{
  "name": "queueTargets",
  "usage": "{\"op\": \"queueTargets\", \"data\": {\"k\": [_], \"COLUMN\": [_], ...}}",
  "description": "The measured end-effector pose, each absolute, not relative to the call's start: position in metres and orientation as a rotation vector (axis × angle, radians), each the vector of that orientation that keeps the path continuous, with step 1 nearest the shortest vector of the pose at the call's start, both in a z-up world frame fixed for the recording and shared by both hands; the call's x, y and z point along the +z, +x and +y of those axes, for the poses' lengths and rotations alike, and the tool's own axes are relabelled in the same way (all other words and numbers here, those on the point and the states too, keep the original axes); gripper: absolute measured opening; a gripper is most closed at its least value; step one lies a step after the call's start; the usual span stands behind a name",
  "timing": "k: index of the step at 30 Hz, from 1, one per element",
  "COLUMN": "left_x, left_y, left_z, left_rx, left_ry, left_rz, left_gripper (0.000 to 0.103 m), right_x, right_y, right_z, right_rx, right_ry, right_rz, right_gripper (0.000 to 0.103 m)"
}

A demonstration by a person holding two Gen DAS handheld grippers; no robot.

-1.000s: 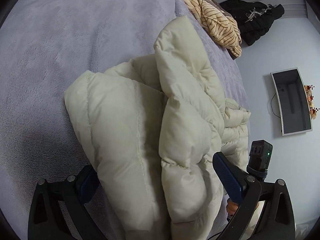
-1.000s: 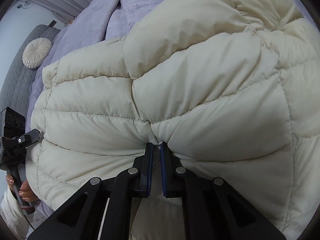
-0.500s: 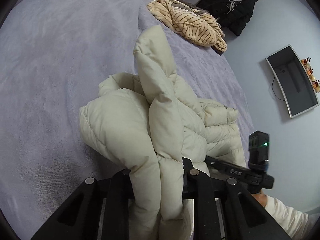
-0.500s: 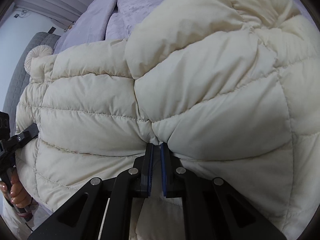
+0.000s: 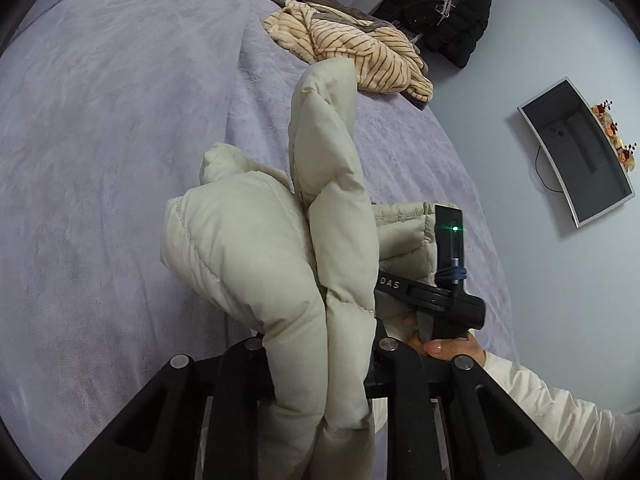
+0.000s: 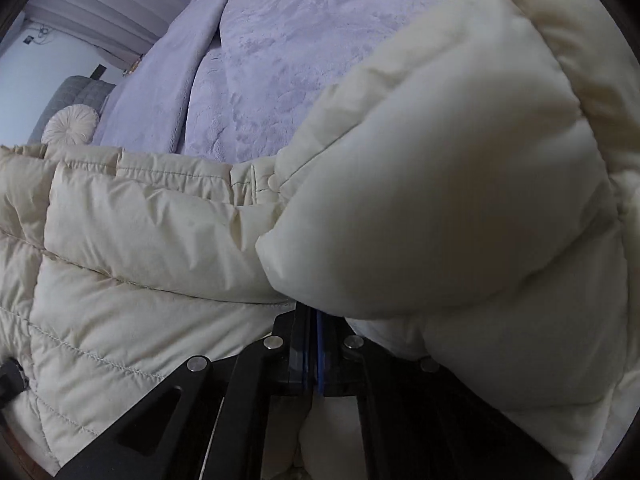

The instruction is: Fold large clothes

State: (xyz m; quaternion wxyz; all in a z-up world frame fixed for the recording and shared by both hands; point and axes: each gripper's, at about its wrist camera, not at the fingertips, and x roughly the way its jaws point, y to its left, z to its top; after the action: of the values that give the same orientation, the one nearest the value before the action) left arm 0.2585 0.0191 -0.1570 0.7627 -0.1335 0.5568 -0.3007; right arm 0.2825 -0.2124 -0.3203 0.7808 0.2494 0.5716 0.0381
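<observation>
My left tongs, wide apart before, have closed and now pinch the puffy coat, lifted higher off the bed; my right tongs still pinch it.

A jacket is held above the bed; a striped garment is laid farther back (near the edge), a screen to the right.

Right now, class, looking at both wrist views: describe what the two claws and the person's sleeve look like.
The left claw has matte black angular arms with silver rivets. The right claw is also black, with blue pads; its handle carries white lettering, a green light and a blue-wrapped cable. The sleeve is cream-white.
</observation>
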Motion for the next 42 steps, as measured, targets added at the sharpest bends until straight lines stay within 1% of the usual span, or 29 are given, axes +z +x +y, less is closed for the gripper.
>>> {"op": "queueTargets", "data": {"k": [2,5,7,10,14,18,21,25,32,33,34,35,36,37,38,41,42], "left_x": [-0.153,-0.151,-0.151,-0.150,-0.146,-0.134,-0.119,-0.103,-0.120,-0.124,-0.128,-0.132,-0.135,-0.137,-0.140,-0.143,-0.145], "left_y": [0.259,0.260,0.260,0.256,0.255,0.250,0.240,0.227,0.223,0.223,0.224,0.225,0.225,0.225,0.226,0.227,0.224], "left_z": [0.018,0.019,0.020,0.020,0.008,-0.009,-0.034,-0.083,-0.159,-0.167,-0.173,-0.177,-0.180,-0.182,-0.184,-0.194,-0.195], "left_rx": [-0.648,-0.630,-0.617,-0.603,-0.585,-0.594,-0.637,-0.736,-0.873,-0.891,-0.907,-0.914,-0.920,-0.923,-0.923,-0.927,-0.931], "left_ry": [-0.279,-0.279,-0.281,-0.275,-0.248,-0.224,-0.192,-0.133,-0.126,-0.128,-0.135,-0.141,-0.145,-0.154,-0.160,-0.162,-0.156], "left_rz": [1.207,1.217,1.223,1.228,1.230,1.240,1.245,1.247,1.304,1.313,1.321,1.326,1.330,1.333,1.337,1.348,1.351], "left_gripper": [0.023,0.023,0.023,0.023,0.023,0.023,0.023,0.023,0.023,0.028,0.035,0.038,0.046,0.048,0.048,0.048,0.050], "right_x": [-0.306,-0.270,-0.253,-0.246,-0.261,-0.293,-0.318,-0.332,-0.349,-0.351,-0.353,-0.354,-0.354,-0.352,-0.347,-0.326,-0.317], "right_y": [0.279,0.254,0.225,0.176,0.135,0.127,0.129,0.126,0.122,0.121,0.121,0.120,0.120,0.120,0.118,0.109,0.103], "right_z": [-0.219,-0.236,-0.244,-0.245,-0.233,-0.223,-0.227,-0.236,-0.246,-0.247,-0.249,-0.251,-0.253,-0.255,-0.258,-0.284,-0.294], "right_rx": [0.093,0.100,0.092,0.086,0.105,0.102,0.096,0.127,0.185,0.195,0.206,0.218,0.230,0.234,0.236,0.217,0.201], "right_ry": [0.576,0.613,0.646,0.690,0.775,0.830,0.926,1.025,1.129,1.150,1.168,1.182,1.194,1.200,1.206,1.174,1.158], "right_rz": [1.231,1.169,1.155,1.169,1.157,1.164,1.167,1.149,1.121,1.116,1.112,1.110,1.116,1.125,1.128,1.117,1.107], "right_gripper": [0.001,0.001,0.001,0.001,0.001,0.001,0.000,0.000,0.000,0.000,0.000,0.000,0.000,0.001,0.004,0.005,0.006]}}
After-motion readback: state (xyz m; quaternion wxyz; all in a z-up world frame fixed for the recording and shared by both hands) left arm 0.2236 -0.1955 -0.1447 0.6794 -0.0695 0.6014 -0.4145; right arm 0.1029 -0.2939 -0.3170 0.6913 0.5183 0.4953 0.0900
